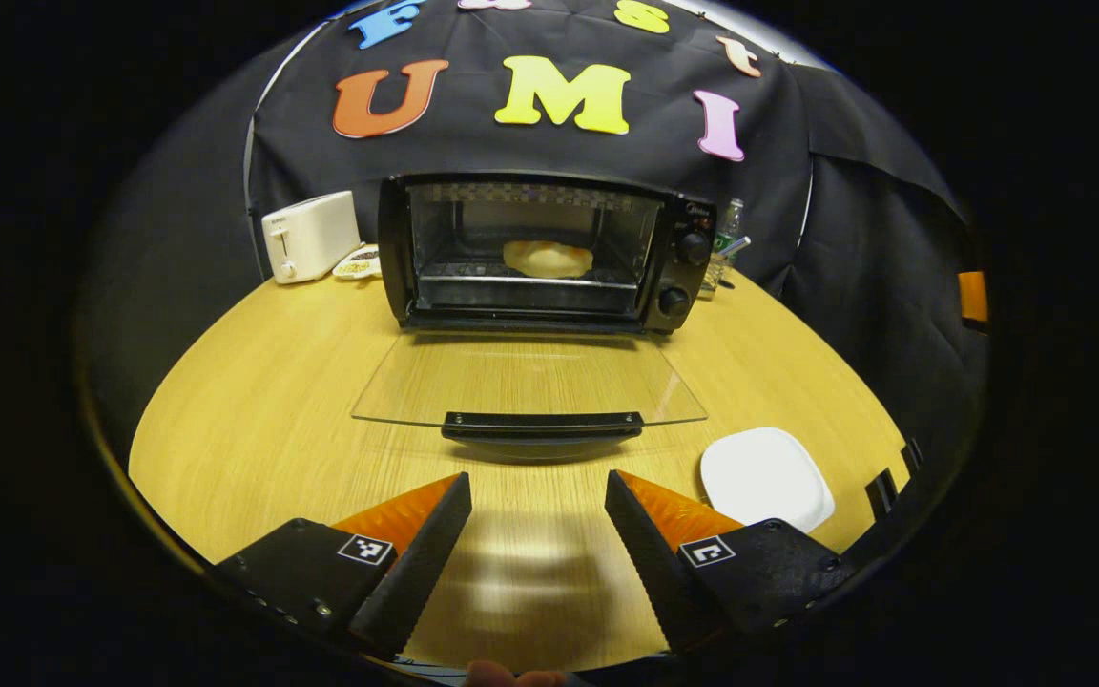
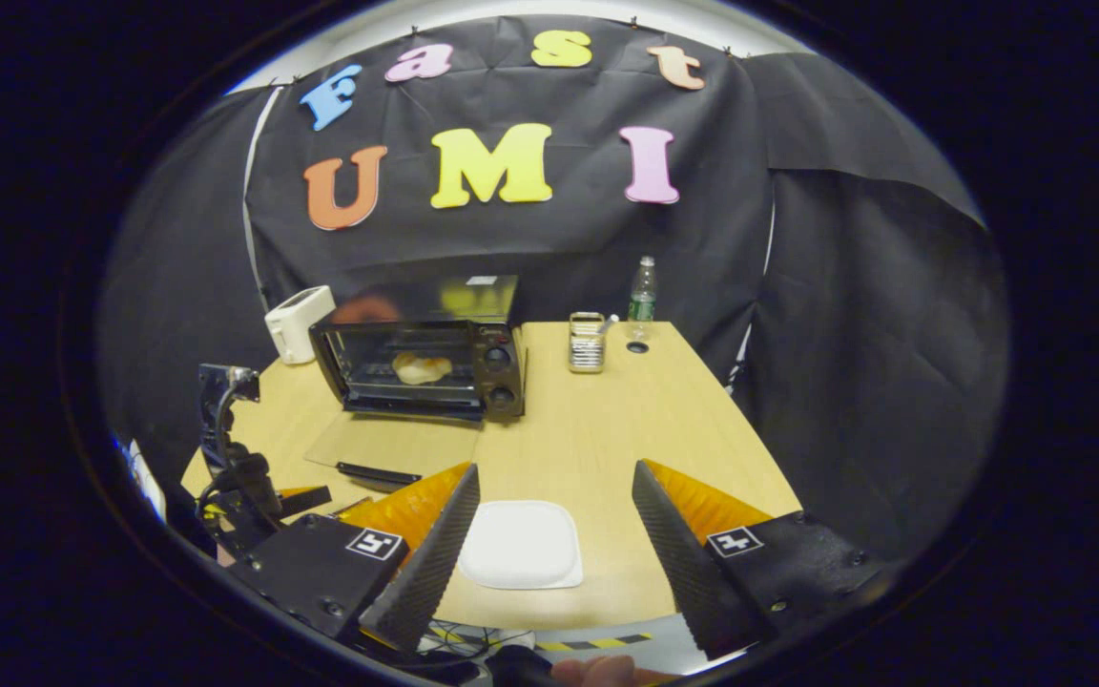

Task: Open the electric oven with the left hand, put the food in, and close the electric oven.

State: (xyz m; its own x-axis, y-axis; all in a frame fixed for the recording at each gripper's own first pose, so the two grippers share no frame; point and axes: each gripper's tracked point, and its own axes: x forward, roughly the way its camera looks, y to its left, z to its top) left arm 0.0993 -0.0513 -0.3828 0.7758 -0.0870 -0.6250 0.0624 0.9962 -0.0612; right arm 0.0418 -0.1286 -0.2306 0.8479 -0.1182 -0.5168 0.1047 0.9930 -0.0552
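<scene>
Left gripper (image 1: 538, 496): level, released, oven door (image 1: 528, 380) flat ahead.
Right gripper (image 2: 555, 496): released above white plate (image 2: 521, 544).
Oven (image 1: 540, 253): bread (image 1: 548, 258) inside.

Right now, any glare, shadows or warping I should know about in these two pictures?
Left gripper view: lamp glare on the table, faint sheen on the open glass door, shadow under its handle. Right gripper view: fisheye bends the table edges, and the oven top mirrors the wall.

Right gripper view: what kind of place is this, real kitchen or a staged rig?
Likely a staged recording booth, not a real kitchen: black cloth wall all round, one wooden table carrying an electric oven and a toaster, no counters or sink in view.
</scene>
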